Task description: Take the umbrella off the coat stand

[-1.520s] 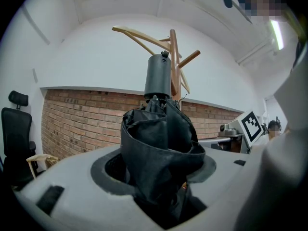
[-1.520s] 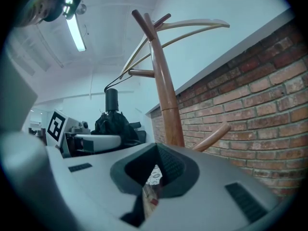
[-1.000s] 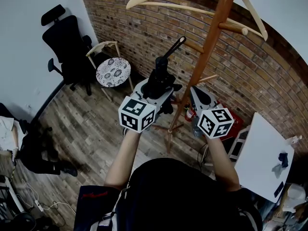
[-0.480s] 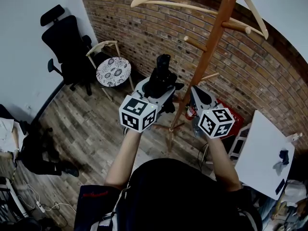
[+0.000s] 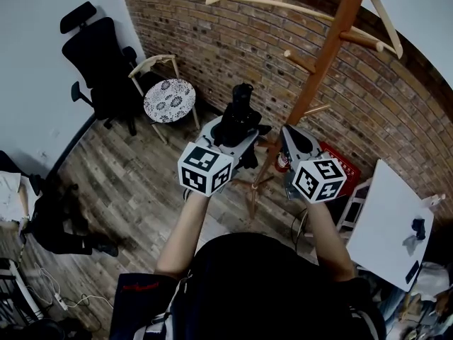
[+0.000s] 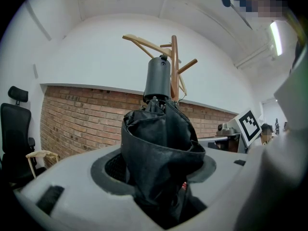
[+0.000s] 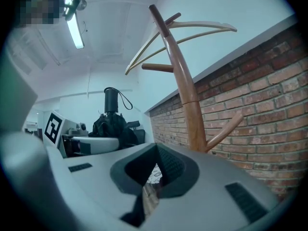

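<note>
A folded black umbrella (image 5: 238, 115) stands upright in my left gripper (image 5: 236, 132), whose jaws are shut on its bunched fabric (image 6: 159, 148). Its black handle (image 6: 158, 78) points upward, apart from the wooden coat stand (image 5: 322, 62), which rises just to its right. In the left gripper view the coat stand (image 6: 174, 64) shows behind the handle. My right gripper (image 5: 289, 137) hovers near the stand's lower pole, shut with nothing in it (image 7: 153, 179). From the right gripper view the umbrella (image 7: 111, 121) is off to the left and the coat stand (image 7: 185, 95) to the right.
Pale wooden hangers (image 5: 283, 4) hang on the stand's top pegs. A brick wall (image 5: 212, 41) runs behind. A black office chair (image 5: 95, 55) and a wooden chair with a patterned cushion (image 5: 168, 99) sit at the left, a white table (image 5: 386, 225) at the right, a red item (image 5: 341, 170) by the stand's foot.
The thin black strap that stretched up and right from the umbrella's handle a second ago no longer shows. Both hands have stayed nearly still; the view has shifted slightly.
</note>
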Demonstrator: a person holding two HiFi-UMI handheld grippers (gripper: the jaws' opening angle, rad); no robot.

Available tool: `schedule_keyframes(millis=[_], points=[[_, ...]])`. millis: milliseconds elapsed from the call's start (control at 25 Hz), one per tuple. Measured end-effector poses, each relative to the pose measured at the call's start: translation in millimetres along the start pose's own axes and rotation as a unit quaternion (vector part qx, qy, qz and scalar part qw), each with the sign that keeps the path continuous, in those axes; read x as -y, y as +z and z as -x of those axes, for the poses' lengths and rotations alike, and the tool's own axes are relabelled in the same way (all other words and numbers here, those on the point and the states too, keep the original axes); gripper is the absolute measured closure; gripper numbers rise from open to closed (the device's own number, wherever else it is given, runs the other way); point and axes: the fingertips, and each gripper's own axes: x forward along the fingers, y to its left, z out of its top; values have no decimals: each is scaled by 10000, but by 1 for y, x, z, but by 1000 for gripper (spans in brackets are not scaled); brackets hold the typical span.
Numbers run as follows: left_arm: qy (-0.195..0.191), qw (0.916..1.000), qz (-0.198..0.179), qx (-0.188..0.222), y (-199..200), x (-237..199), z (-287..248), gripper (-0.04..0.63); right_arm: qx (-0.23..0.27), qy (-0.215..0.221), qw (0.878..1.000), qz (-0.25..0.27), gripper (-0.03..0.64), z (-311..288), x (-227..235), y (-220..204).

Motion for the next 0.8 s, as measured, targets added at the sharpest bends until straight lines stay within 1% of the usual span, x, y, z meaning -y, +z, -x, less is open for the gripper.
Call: schedule_keyframes(millis=[520,800], points=[[-186,9992,234,-253,-39,-6,30,314,-177,-115,9997,-120,589,3,-39,-29],[-124,9993,209,-290,-43,-3,41,314,-182,-44,9997,-132,589,8,-48,-35]])
